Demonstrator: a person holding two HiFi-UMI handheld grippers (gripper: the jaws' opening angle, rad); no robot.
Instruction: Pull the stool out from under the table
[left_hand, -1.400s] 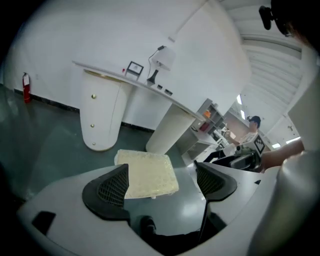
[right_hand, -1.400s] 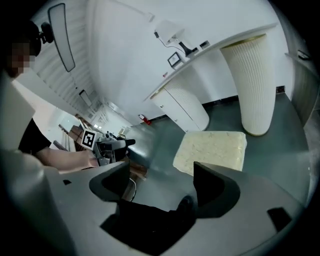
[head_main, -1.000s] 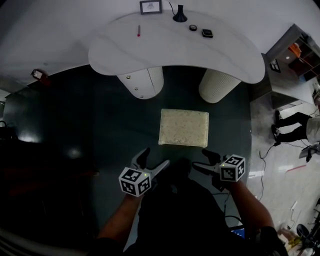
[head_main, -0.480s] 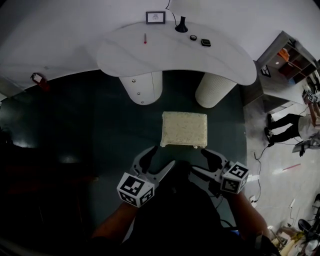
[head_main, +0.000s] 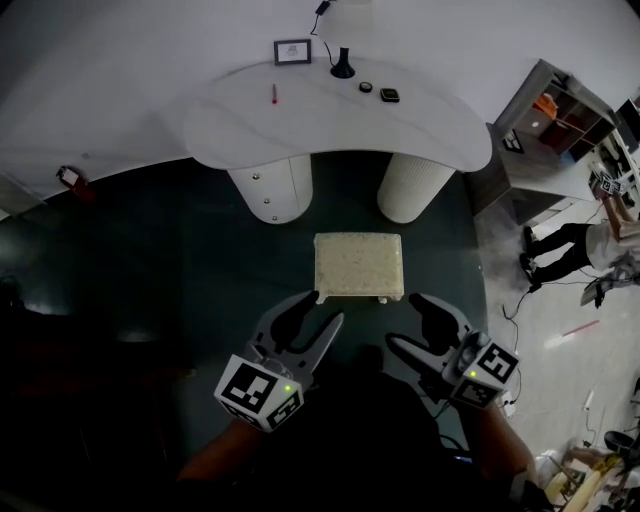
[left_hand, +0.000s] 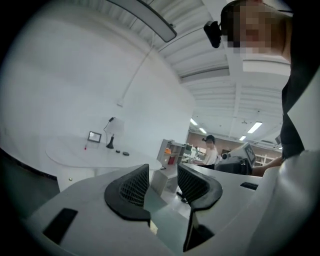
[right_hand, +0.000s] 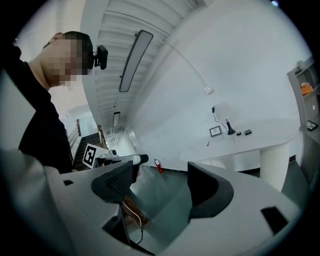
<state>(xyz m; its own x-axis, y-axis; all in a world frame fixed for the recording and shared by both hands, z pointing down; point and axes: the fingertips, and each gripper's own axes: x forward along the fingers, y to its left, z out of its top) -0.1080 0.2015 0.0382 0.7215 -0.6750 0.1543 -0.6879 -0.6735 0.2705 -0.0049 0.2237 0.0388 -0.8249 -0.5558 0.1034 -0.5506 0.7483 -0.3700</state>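
The stool (head_main: 358, 265), a square cream cushion on short legs, stands on the dark floor in front of the white table (head_main: 330, 110), apart from its two round pedestals. In the head view both grippers hang just short of the stool's near edge, touching nothing. My left gripper (head_main: 316, 312) has just been closing; its jaws still stand apart with nothing between them. In the left gripper view the left gripper (left_hand: 162, 182) points level at the table (left_hand: 95, 152). My right gripper (head_main: 412, 322) is open and empty. In the right gripper view, past the right gripper (right_hand: 162, 187), lie floor and table (right_hand: 250, 142).
On the table stand a small picture frame (head_main: 292, 50), a black lamp base (head_main: 343, 65), a red pen (head_main: 274, 93) and two small dark items. A grey shelf unit (head_main: 555, 110) and a person's legs (head_main: 560, 250) are at the right, with cables on the light floor.
Both grippers have risen toward the camera and look larger. The left jaws have narrowed. The stool has stayed where it was on the floor.
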